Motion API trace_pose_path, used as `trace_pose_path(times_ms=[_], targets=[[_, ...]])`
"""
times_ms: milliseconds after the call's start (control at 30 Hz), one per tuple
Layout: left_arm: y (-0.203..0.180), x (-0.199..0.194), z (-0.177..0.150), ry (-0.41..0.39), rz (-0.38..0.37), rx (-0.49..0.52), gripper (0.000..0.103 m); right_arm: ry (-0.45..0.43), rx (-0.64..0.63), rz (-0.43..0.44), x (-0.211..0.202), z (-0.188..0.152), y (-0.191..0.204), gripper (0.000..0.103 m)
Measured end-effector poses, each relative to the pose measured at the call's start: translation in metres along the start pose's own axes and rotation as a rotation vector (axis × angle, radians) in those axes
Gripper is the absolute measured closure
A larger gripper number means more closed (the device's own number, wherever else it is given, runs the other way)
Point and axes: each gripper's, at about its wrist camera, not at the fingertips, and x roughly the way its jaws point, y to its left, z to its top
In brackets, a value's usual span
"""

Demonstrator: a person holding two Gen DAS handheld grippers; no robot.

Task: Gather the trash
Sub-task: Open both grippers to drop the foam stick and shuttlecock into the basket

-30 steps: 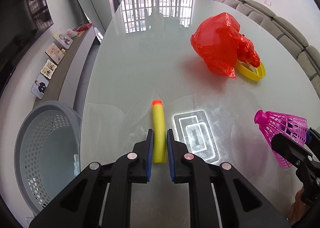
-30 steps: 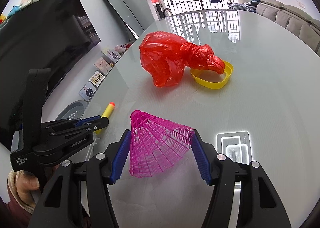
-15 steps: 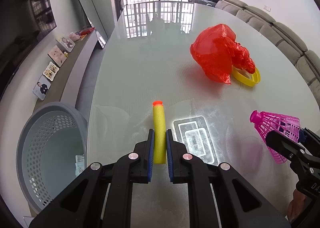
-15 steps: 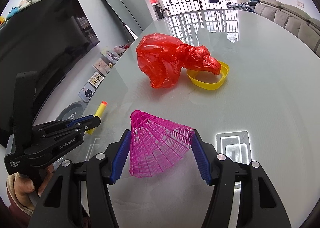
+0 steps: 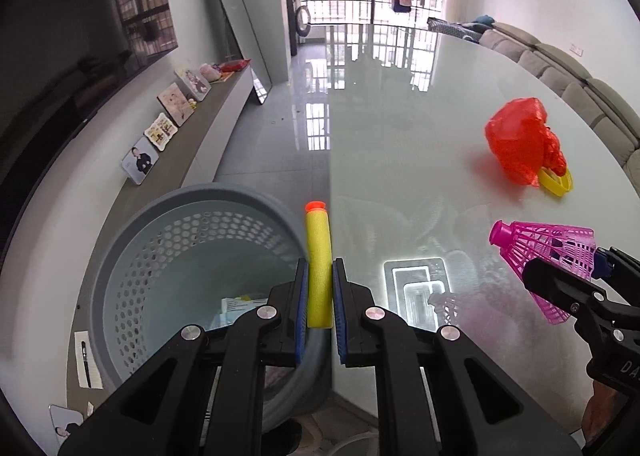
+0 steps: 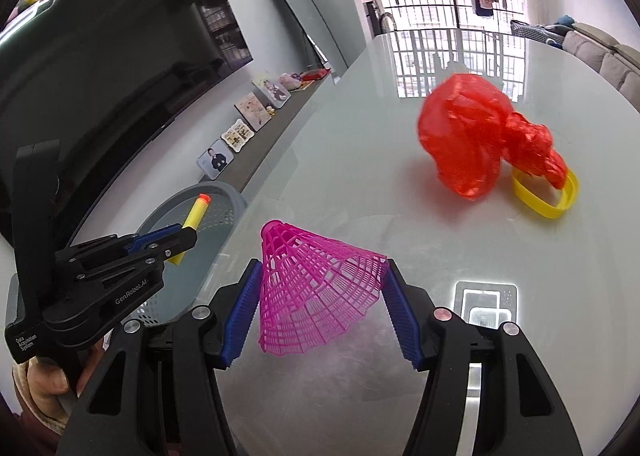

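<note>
My left gripper (image 5: 320, 276) is shut on a yellow foam dart (image 5: 318, 252) with an orange tip and holds it at the table's left edge, over the rim of a grey perforated basket (image 5: 132, 256) on the floor. The dart (image 6: 192, 216) and the basket (image 6: 224, 196) also show in the right wrist view. My right gripper (image 6: 322, 288) is shut on a pink plastic shuttlecock (image 6: 316, 288) above the glass table (image 6: 400, 216). The shuttlecock (image 5: 548, 252) also shows at the right of the left wrist view.
A crumpled red plastic bag (image 5: 520, 140) lies on the table against a yellow ring (image 5: 556, 182). The basket holds some paper (image 5: 240, 306). A low shelf with picture frames (image 5: 160, 132), a TV and a leaning mirror (image 5: 236, 36) line the left wall. A sofa (image 5: 580, 88) stands right.
My left gripper has carried the dart left, from over the table to its edge above the basket. My right gripper has kept the shuttlecock and shifted left with it.
</note>
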Motion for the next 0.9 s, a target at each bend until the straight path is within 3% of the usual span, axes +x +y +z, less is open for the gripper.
trace_pose_path(times_ms=[200, 400, 900], targets=[[0.052, 0.003, -0.014, 0.004, 0.087, -0.073, 0.091, 0.024, -0.09, 0.047, 0.028, 0.014, 0.048, 0.045], [0.093, 0.014, -0.028, 0.036, 0.122, -0.135, 0.091, 0.066, -0.171, 0.071, 0.061, 0.021, 0.088, 0.045], [0.139, 0.025, -0.042, 0.065, 0.157, -0.232, 0.09, 0.14, -0.283, 0.079, 0.111, 0.029, 0.134, 0.044]])
